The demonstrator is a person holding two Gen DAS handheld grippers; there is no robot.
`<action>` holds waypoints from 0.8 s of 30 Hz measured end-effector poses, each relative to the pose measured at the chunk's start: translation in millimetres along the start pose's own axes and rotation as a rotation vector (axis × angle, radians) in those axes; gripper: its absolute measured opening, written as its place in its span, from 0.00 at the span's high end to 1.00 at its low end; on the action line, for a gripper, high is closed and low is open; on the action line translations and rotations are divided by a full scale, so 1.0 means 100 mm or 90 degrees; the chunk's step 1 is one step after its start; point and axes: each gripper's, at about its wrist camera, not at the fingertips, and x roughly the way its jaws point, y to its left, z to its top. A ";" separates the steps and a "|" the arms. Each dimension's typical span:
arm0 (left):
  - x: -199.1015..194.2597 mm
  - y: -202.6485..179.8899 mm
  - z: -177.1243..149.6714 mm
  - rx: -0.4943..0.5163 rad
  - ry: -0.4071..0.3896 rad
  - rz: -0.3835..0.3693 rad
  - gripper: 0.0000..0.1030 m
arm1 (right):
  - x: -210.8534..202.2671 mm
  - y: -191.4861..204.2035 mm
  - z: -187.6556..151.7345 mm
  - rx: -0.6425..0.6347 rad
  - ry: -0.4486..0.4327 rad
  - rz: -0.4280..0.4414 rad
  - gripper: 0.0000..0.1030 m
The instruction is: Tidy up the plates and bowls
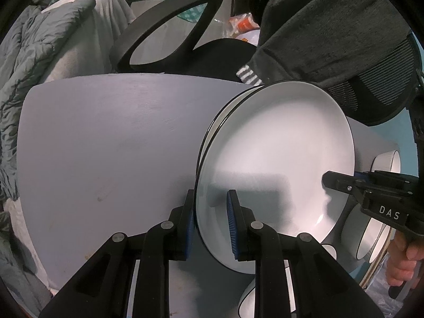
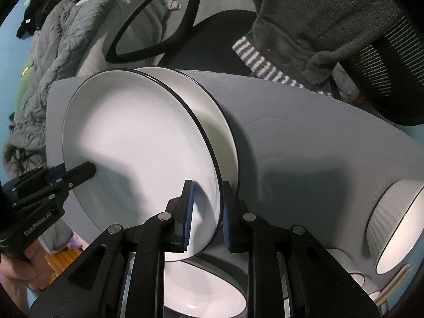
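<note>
Grippers [image 1: 210,228] [image 2: 205,216] astride plate [image 1: 278,159] rim, prob. ungripped.

Second white black-rimmed plate [image 2: 214,111] mostly hidden behind the top white plate [image 2: 137,143]. Ribbed white bowl [image 2: 392,225] cut off at right edge. Near white bowl [image 2: 209,291] partly covered by gripper linkages.

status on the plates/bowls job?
Done: one plate already lies on the table. In hand: the left gripper and right gripper straddle opposite rims of a second plate above it. Left: ribbed bowl and other dishes remain unsorted.
</note>
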 end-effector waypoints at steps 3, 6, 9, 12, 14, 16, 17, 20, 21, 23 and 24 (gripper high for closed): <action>0.03 -0.01 0.03 -0.002 0.003 0.004 0.79 | 0.01 0.02 0.01 -0.001 0.002 -0.003 0.81; 0.05 0.00 0.04 -0.002 0.009 0.008 0.79 | 0.03 0.03 0.02 -0.004 0.009 -0.006 0.81; 0.06 -0.03 0.05 0.011 0.009 0.022 0.79 | 0.04 0.05 0.03 -0.005 0.015 -0.017 0.81; 0.07 -0.04 0.06 0.015 0.012 0.024 0.79 | 0.03 0.05 0.04 0.009 0.017 -0.011 0.75; 0.08 -0.04 0.06 0.016 0.013 0.022 0.79 | 0.03 0.04 0.06 0.019 0.016 -0.002 0.69; 0.07 -0.04 0.06 0.020 0.010 0.020 0.79 | 0.00 0.03 0.08 0.028 0.009 0.002 0.67; 0.07 -0.05 0.06 0.022 0.011 0.019 0.78 | -0.01 0.02 0.08 0.035 0.008 0.006 0.65; 0.06 -0.06 0.06 0.024 0.008 0.023 0.74 | -0.04 -0.01 0.09 0.055 0.012 0.020 0.62; 0.06 -0.07 0.05 0.027 0.006 0.025 0.74 | -0.04 0.00 0.08 0.054 0.013 0.019 0.62; 0.05 -0.07 0.05 0.031 0.005 0.027 0.74 | -0.04 0.02 0.08 0.053 0.017 0.016 0.59; 0.05 -0.07 0.05 0.031 0.005 0.027 0.74 | -0.04 0.02 0.08 0.054 0.018 0.017 0.58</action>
